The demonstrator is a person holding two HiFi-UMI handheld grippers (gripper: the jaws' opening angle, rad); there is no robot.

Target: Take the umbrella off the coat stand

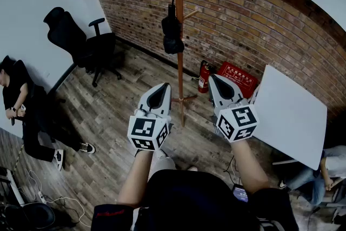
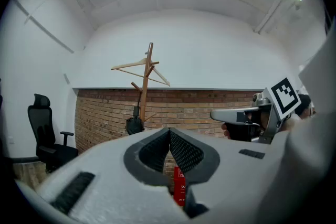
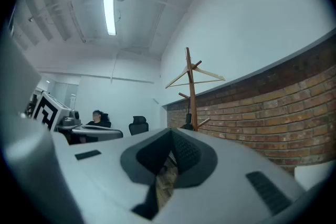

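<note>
The umbrella (image 1: 173, 30) is not yet taken: it is seen hanging on the coat stand (image 1: 179, 62), a black folded bundle held by its strap from a slanting peg partway up the wooden pole. Its long axis is upright, parallel to the pole, and it lies touching or just beside the pole on the 9 o'clock side in the head view.

Both grippers are held level in front of the person, well apart from the stand. The left gripper (image 1: 160, 93) is closed, its pads meeting at the tip with nothing between them. The right gripper (image 1: 220, 86) is likewise seen with its pads together and empty; only floor shows through the slit below them.

In the head view the umbrella is found at about 12 o'clock from the left gripper and at about 11 o'clock from the right gripper, with the pole standing between the right gripper and the bundle. In the left gripper view the umbrella (image 2: 134, 124) is seen at 11 o'clock above the jaws, clear of the pole (image 2: 147, 81). In the right gripper view it is only a small dark shape at the pole (image 3: 190, 86) and cannot be made out well.

The left gripper is judged the better placed, since the bundle hangs on its side of the pole. It is judged that the jaws must be opened, brought forward and up, and that the strap must be lifted up off the peg, not pulled straight out.
</note>
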